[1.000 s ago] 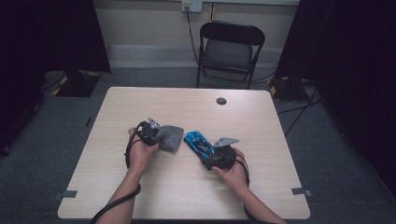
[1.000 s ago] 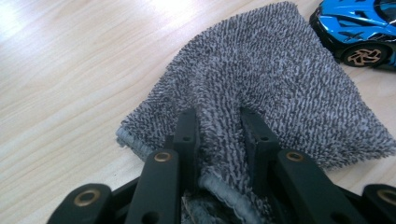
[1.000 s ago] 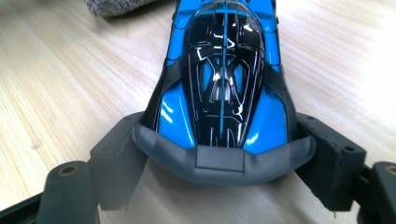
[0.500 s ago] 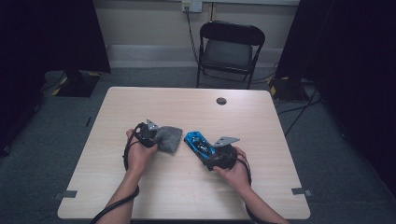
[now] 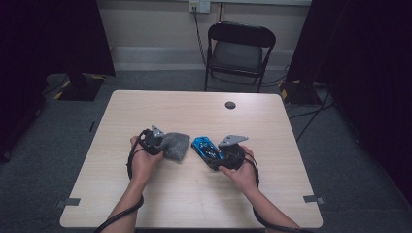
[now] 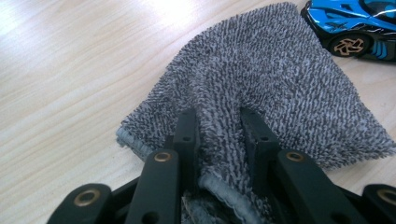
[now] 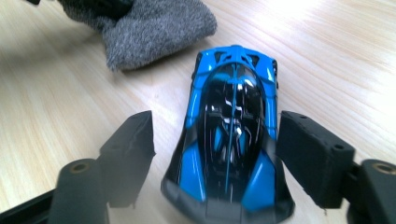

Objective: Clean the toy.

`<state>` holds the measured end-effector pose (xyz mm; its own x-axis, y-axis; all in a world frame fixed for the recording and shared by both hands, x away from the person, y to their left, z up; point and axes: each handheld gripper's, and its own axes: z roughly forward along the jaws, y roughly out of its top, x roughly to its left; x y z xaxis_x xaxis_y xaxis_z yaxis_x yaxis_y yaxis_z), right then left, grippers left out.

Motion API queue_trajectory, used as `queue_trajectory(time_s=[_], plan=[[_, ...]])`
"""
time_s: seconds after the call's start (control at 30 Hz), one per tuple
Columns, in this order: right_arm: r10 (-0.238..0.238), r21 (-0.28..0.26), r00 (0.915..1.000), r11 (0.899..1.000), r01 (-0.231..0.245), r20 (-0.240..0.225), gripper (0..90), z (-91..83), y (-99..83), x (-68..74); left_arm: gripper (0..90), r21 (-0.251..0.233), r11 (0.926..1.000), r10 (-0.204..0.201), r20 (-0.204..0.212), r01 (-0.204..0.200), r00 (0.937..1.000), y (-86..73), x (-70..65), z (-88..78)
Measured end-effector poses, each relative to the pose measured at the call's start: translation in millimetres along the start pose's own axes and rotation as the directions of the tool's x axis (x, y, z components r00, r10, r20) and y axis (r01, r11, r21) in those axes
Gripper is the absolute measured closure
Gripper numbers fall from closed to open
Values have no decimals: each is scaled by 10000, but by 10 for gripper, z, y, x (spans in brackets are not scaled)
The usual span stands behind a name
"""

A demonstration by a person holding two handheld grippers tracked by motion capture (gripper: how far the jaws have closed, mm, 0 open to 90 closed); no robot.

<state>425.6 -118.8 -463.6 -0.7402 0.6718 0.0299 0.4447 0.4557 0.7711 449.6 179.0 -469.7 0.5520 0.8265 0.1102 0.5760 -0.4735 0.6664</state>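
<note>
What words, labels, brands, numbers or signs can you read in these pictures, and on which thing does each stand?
None can be read.
Blue toy car: glossy paint and reflections, no lettering legible.
Grey cloth: plain weave, no tag visible.
Wall socket: too small to show any marking.

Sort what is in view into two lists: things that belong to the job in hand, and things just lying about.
In the job:
grey cloth, pinched by the left gripper
blue toy car, between the right gripper's closing jaws, pads apart from it

Lying about:
folding chair
table's round black cable-hole cap
</note>
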Motion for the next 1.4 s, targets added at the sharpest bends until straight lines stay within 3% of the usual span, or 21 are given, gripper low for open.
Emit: queue_trajectory(time_s=[0.2,0.37,0.43,0.47,0.53,0.97,1.23,1.4], plan=[[339,199,9991,9992,-345,268,340,154,85,-79,710,-42,10000,44,103,-44,9999,-12,-24,31],[826,139,9965,9965,-827,89,368,287,154,-151,710,-19,9999,115,149,-114,9998,2,-28,57],[814,156,9967,9966,-815,46,373,305,168,-140,710,-8,10000,94,207,-94,9997,7,-32,64],[605,410,9979,9973,-614,249,386,353,186,-106,710,-5,9999,131,210,-130,9997,9,-31,63],[654,529,9973,9963,-671,342,397,382,175,-108,710,-36,9999,168,185,-167,9997,5,-32,57],[442,390,9956,9981,-476,831,408,403,134,-46,707,-17,9999,140,118,-140,9998,4,-60,75],[306,362,9958,9988,-338,860,415,407,133,-36,707,1,9997,235,217,-235,9995,23,-89,88],[295,439,9966,9985,-329,773,420,405,144,-48,703,35,9999,119,43,-119,9999,40,-88,121]])
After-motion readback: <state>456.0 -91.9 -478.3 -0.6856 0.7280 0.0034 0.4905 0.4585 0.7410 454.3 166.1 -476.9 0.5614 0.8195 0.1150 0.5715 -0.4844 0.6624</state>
